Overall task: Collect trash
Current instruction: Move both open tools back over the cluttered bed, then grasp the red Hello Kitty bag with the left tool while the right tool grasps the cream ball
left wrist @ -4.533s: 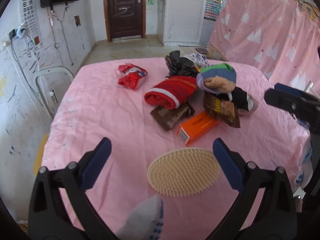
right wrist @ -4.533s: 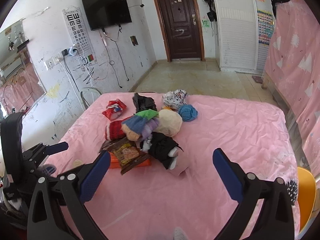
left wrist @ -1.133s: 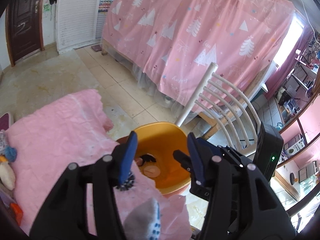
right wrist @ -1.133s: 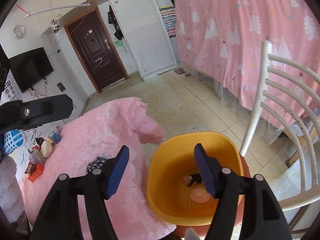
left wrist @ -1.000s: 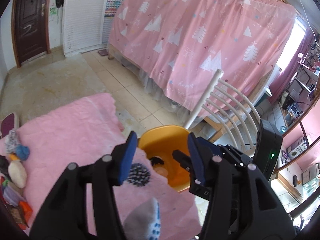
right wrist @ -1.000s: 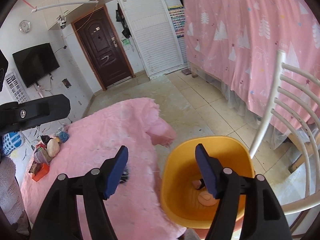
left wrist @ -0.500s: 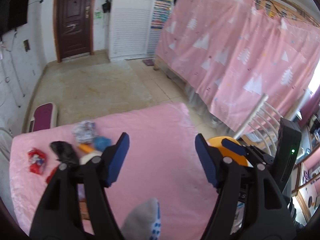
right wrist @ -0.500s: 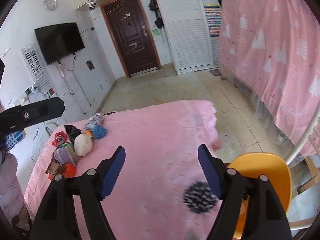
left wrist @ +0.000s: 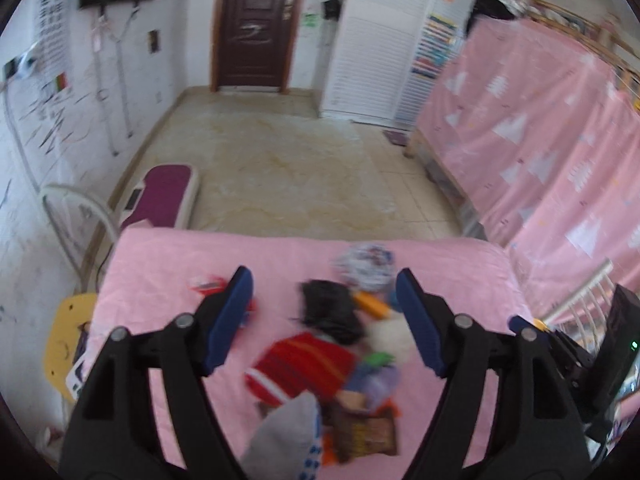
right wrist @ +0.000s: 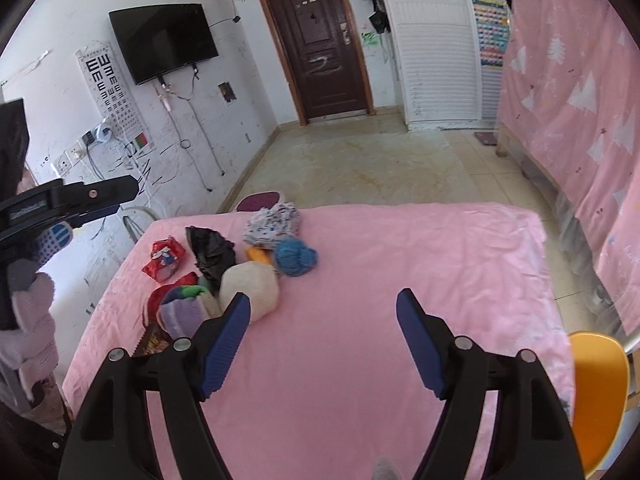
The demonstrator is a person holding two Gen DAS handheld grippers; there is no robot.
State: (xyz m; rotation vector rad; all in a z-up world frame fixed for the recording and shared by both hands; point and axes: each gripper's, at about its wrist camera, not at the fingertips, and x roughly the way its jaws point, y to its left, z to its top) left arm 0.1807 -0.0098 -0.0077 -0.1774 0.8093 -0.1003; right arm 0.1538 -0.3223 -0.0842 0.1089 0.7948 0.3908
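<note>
A pile of things lies on the pink table (right wrist: pixel 380 264): a red wrapper (right wrist: pixel 164 258), a black bag (right wrist: pixel 210 250), a brown snack wrapper (right wrist: pixel 154 340), a white ball (right wrist: pixel 250 284), blue yarn (right wrist: pixel 294 256) and cloths. My left gripper (left wrist: pixel 322 272) hovers over the pile, its jaws opening with nothing between the pads; the black bag (left wrist: pixel 330 312), a red cloth (left wrist: pixel 304 364) and the brown snack wrapper (left wrist: pixel 366 436) lie beneath it, blurred. My right gripper (right wrist: pixel 323 296) stands open and empty over bare cloth to the right of the pile. The orange basin (right wrist: pixel 598 392) sits past the table's right edge.
A yellow stool (left wrist: pixel 68 344) stands at the table's left side and a white slatted chair (left wrist: pixel 580 292) at its right. Pink curtains (right wrist: pixel 580 80) hang along the right. Tiled floor (right wrist: pixel 360 160) stretches beyond the table to a dark door.
Both views have swung away from the orange basin and back over the table to the pile. The left jaws have spread wider. The round black brush near the table edge is gone from view.
</note>
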